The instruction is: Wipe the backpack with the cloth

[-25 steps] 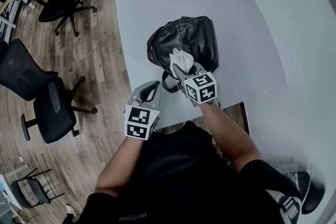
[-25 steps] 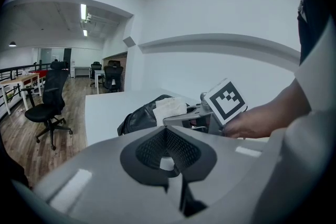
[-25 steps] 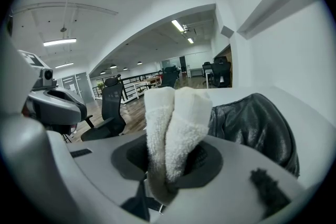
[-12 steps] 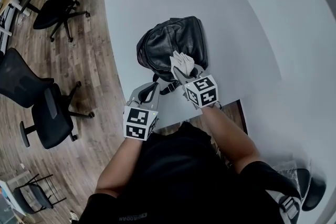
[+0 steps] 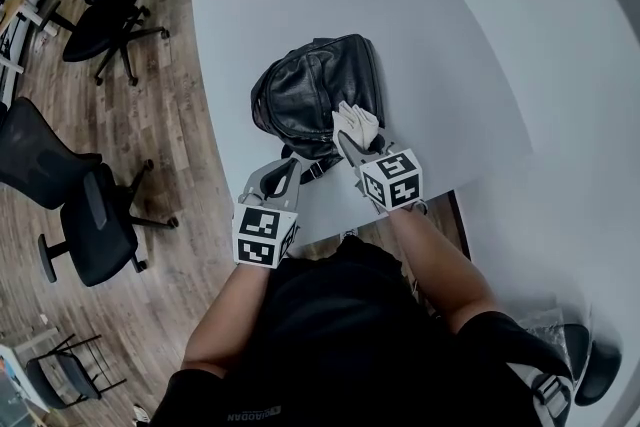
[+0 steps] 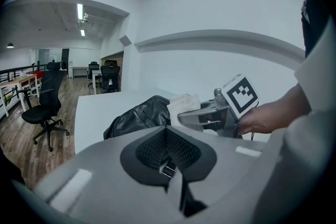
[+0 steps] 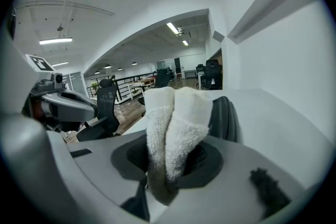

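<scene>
On the desk [image 5: 440, 45], the backpack [image 5: 305, 100] is found lying flat, the cloth [image 5: 356, 123] is clamped in the right gripper [image 5: 354, 141] at its near edge, the left gripper [image 5: 283, 173] is closed on nothing, and wiping is judged largely outstanding.

Black office chairs [image 5: 98, 220] stand on the wood floor [image 5: 175, 105] (left of the white table [image 5: 440, 35]).

Head view: high up, steeply down over the table [image 5: 450, 35]. Gripper views: low, right behind own jaws, facing across tabletop. All three share the backpack [image 5: 310, 95].
</scene>
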### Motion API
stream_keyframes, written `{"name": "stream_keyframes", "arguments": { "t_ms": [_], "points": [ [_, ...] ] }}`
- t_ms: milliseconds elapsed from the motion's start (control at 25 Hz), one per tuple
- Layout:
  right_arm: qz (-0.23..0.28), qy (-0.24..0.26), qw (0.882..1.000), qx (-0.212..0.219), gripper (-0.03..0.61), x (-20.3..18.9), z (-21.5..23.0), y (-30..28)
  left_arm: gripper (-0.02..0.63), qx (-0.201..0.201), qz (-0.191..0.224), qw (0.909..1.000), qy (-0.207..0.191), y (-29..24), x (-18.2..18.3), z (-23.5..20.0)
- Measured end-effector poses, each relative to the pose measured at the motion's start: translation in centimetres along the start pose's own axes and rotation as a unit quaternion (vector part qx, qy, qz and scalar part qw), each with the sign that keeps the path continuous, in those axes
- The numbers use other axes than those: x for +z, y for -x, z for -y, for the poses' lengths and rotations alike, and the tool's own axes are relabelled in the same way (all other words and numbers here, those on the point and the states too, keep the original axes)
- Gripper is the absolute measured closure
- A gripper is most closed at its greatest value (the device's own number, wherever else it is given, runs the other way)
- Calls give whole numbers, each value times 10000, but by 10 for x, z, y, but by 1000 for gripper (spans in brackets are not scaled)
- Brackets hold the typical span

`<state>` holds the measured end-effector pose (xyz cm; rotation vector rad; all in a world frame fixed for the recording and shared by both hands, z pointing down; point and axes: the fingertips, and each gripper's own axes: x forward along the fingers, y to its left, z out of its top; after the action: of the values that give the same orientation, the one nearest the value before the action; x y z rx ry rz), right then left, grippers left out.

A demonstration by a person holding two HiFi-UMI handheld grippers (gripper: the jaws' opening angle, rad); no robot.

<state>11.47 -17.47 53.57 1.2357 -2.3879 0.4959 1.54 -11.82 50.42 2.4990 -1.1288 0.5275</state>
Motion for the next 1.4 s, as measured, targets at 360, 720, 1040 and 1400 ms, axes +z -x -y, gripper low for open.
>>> {"name": "stream_keyframes", "arguments": {
  "t_ms": [360,720,1040,1400],
  "points": [
    [36,-55,9999,-92,471,-1,23,20,607,33,4,10000,-46,-9,7,12],
    [58,-10,10000,-50,471,0,43,34,607,92,14,9999,-61,-22,14,23],
    [80,48,9999,57,471,-2,60,46,607,233,51,9997,8,-33,17,30],
    [69,96,9998,166,471,-7,82,59,607,450,96,9988,135,-46,19,44]
  ]
}}
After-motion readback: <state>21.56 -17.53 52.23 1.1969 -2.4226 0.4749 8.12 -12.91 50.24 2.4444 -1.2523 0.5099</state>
